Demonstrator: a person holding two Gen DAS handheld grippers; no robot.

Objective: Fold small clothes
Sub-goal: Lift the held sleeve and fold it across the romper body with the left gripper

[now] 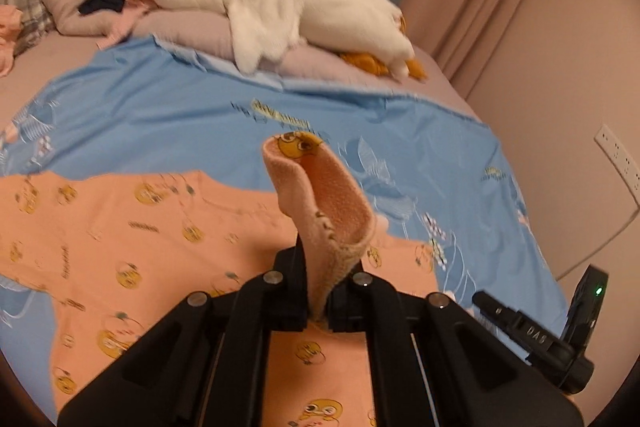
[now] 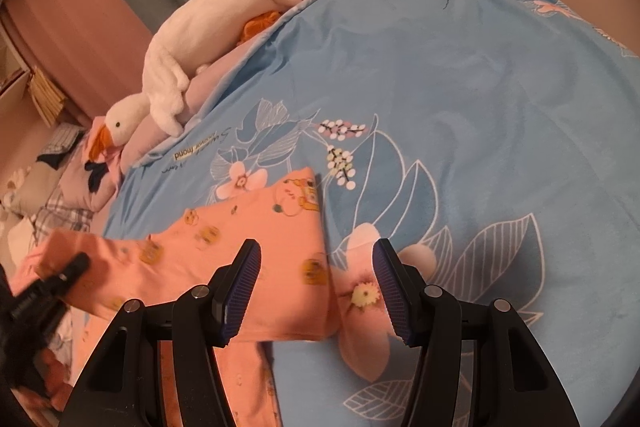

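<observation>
Left claw (image 1: 318,291) pinching fuzzy peach garment (image 1: 332,203) cuff, right claw (image 2: 316,291) gaping, empty

One peach printed garment (image 1: 152,235) at 8 o'clock, one blue floral sheet (image 1: 180,107), one white plush goose (image 1: 288,11) at 12 o'clock, two grippers, left (image 1: 318,311) and right (image 2: 316,291).
</observation>
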